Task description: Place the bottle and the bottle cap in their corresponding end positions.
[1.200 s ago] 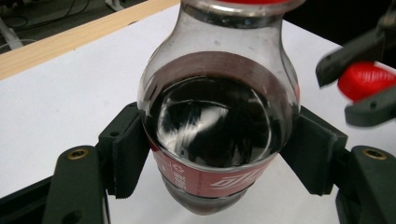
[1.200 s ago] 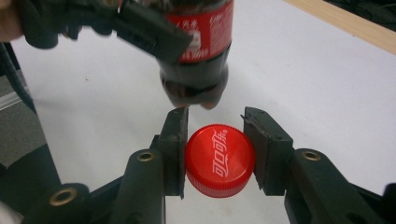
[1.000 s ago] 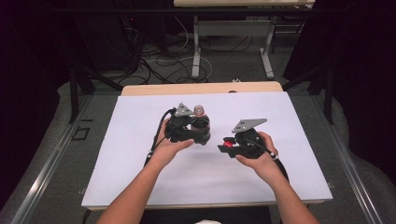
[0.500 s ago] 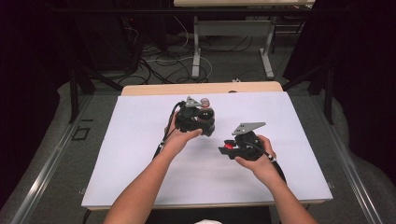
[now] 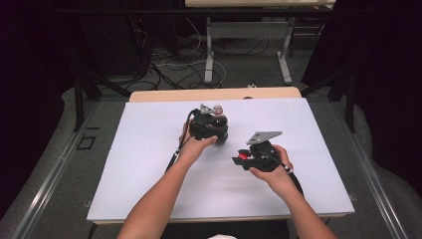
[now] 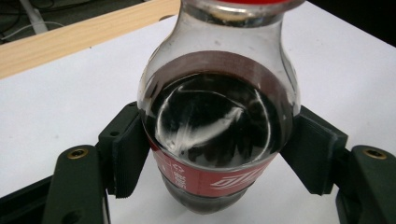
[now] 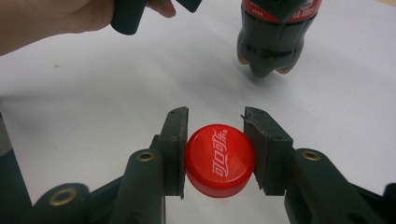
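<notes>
A clear cola bottle (image 6: 215, 126) with dark drink and a red label sits between the pads of my left gripper (image 6: 217, 151), which is shut on its body. In the high view, the left gripper (image 5: 209, 125) holds the bottle (image 5: 218, 108) over the middle of the white table (image 5: 144, 169). My right gripper (image 7: 217, 123) is shut on a red bottle cap (image 7: 220, 160), gripped by its sides with the logo up. In the high view, that gripper (image 5: 245, 158) is to the right of and nearer than the bottle. The right gripper view shows the bottle's base (image 7: 271, 44) low over the table.
A wooden strip (image 5: 214, 93) runs along the table's far edge. Beyond it, cables (image 5: 164, 64) lie on the floor around the metal legs of another table (image 5: 209, 50). White surface lies open to the left and right of both hands.
My left hand has carried the bottle to the right and farther from the person, sinking a little. The right gripper with the cap has hardly moved.
</notes>
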`<state>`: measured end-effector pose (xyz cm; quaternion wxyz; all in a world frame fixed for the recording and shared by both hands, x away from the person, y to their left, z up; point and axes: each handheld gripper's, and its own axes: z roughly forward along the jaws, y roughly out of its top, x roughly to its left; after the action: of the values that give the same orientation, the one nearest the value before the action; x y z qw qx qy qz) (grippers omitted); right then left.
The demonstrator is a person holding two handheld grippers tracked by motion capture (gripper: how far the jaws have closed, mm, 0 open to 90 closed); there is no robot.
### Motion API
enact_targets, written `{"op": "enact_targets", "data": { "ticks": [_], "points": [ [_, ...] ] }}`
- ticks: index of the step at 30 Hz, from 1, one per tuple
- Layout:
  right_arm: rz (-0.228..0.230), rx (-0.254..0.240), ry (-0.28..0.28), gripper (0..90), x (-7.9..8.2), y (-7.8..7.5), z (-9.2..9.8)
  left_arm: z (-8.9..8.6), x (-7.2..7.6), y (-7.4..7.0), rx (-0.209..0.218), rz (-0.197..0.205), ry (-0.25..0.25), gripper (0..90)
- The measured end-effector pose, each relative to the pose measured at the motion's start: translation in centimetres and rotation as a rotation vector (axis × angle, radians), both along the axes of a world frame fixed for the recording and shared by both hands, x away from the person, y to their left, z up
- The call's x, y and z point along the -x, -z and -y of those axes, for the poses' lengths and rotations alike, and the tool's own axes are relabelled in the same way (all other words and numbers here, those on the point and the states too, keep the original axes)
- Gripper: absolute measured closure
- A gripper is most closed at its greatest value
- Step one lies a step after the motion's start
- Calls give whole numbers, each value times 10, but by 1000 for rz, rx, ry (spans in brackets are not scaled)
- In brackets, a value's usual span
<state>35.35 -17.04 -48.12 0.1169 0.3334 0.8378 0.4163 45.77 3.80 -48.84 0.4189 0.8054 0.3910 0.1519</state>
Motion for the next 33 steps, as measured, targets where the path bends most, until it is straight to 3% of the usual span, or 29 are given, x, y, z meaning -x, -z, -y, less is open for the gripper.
{"op": "enact_targets", "data": {
  "ticks": [10,14,15,16,17,20,22,24,28,31,33],
  "points": [
    [-7,2,-11,612,-1,6,-6,0,2,17,-10,-19,-10,297],
    [-6,10,-18,612,-2,10,-12,1,4,20,-14,12,-5,297],
    [-8,12,-23,612,-3,11,-14,1,5,19,-28,1,1,297],
    [-9,14,-28,612,-3,12,-16,2,6,21,-10,19,-10,296],
    [-12,8,-30,612,-3,14,-18,0,6,20,-32,5,-2,294],
    [-20,17,-51,612,-4,18,-24,0,8,23,-15,28,-4,291],
    [-6,17,-56,612,-5,22,-29,0,9,23,-5,23,1,289],
    [-19,18,-51,612,-5,25,-34,-1,8,24,5,28,2,287],
    [-18,2,-54,612,-8,32,-40,-3,8,23,-4,17,8,279],
    [-50,18,-63,611,-11,37,-44,-7,10,19,20,25,5,245],
    [-41,12,-60,611,-12,44,-47,-11,14,16,39,18,1,217]
  ]
}}
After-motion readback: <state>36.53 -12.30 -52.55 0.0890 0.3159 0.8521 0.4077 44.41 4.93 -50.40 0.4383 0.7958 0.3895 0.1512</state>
